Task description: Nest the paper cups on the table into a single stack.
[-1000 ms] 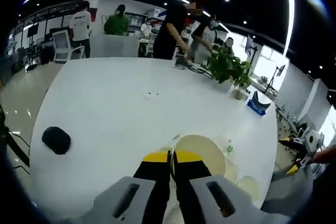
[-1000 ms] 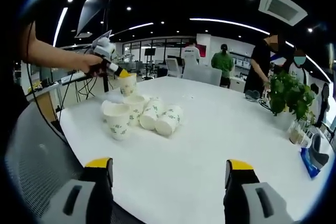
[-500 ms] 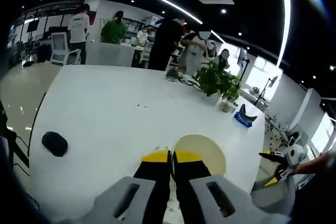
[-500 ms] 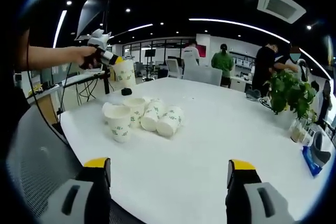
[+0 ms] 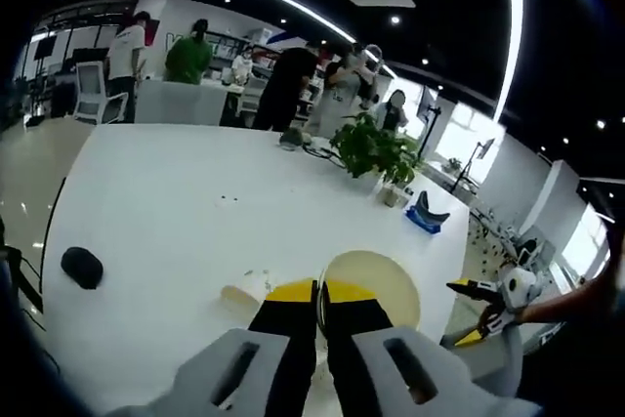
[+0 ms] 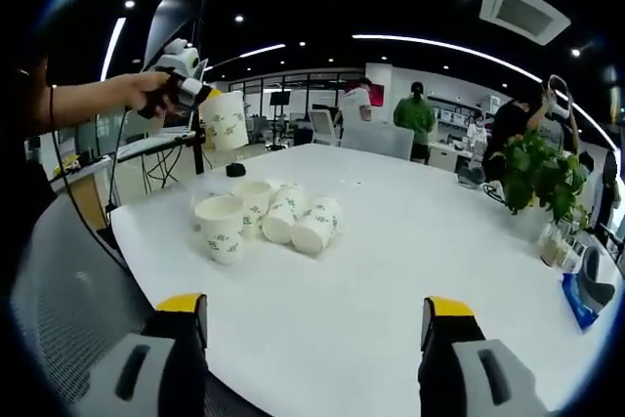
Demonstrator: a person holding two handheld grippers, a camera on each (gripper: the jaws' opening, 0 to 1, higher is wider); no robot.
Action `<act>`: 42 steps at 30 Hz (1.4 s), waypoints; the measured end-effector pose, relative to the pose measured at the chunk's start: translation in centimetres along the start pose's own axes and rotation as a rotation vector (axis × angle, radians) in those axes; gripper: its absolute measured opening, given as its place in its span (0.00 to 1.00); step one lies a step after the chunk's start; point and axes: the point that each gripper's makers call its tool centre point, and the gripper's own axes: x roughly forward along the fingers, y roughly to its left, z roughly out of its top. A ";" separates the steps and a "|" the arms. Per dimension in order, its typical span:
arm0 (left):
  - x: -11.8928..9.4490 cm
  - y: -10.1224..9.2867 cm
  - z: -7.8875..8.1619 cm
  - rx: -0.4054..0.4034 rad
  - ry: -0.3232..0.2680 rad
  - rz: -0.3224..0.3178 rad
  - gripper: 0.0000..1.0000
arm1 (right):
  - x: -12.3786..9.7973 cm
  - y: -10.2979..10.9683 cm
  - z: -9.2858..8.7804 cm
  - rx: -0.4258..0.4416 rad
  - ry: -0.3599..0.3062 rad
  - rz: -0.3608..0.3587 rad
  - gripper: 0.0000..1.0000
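My left gripper (image 5: 319, 290) is shut on the rim of a white paper cup with green print (image 5: 373, 283), whose open mouth faces the camera. In the right gripper view that left gripper (image 6: 202, 94) holds the cup (image 6: 226, 121) in the air above and left of the cluster. On the white table (image 6: 391, 271) stand two upright cups (image 6: 221, 227) (image 6: 252, 196), with two lying cups (image 6: 283, 214) (image 6: 314, 225) beside them. My right gripper (image 6: 314, 314) hangs open over the near table edge with nothing between its jaws. It also appears as the right gripper (image 5: 485, 304) in a hand at the table's corner.
A black mouse (image 5: 81, 267) (image 6: 234, 170) lies on the table. A potted plant (image 5: 375, 148) (image 6: 535, 175) and a blue object (image 5: 426, 216) (image 6: 584, 292) stand along one side. A grey mesh chair (image 6: 59, 280) is at the near left. People stand at the far end.
My left gripper has raised the cup from just above the cluster to well clear of it. The right gripper has stayed in place, open.
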 end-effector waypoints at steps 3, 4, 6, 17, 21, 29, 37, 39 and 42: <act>0.2 -0.6 -0.7 0.012 0.018 -0.008 0.00 | 0.0 0.0 0.0 0.001 0.000 0.000 0.92; 0.2 -0.7 -0.9 0.014 0.024 -0.010 0.00 | 0.0 0.0 0.0 0.001 0.000 0.000 0.92; 0.5 -1.0 -1.3 0.015 0.032 -0.016 0.00 | 0.0 0.0 0.0 0.000 0.002 0.001 0.92; 1.9 -2.1 -3.9 0.013 0.084 -0.043 0.00 | 0.0 0.0 0.0 0.000 0.004 0.001 0.90; 2.3 -1.6 -4.9 0.002 0.093 -0.045 0.00 | 0.0 0.1 -0.1 -0.001 0.006 0.004 0.90; 2.8 -1.4 -6.7 -0.003 0.123 -0.045 0.00 | -0.1 0.2 -0.2 -0.001 0.007 0.006 0.89; 3.6 -2.0 -8.1 0.035 0.158 -0.045 0.00 | -0.1 0.1 -0.2 0.001 0.008 0.004 0.89; 3.8 -2.1 -8.4 0.045 0.169 -0.045 0.00 | -0.1 0.2 -0.3 0.002 0.009 0.004 0.89; 4.0 -2.4 -8.7 0.056 0.181 -0.047 0.00 | -0.1 0.2 -0.2 0.005 0.007 0.005 0.89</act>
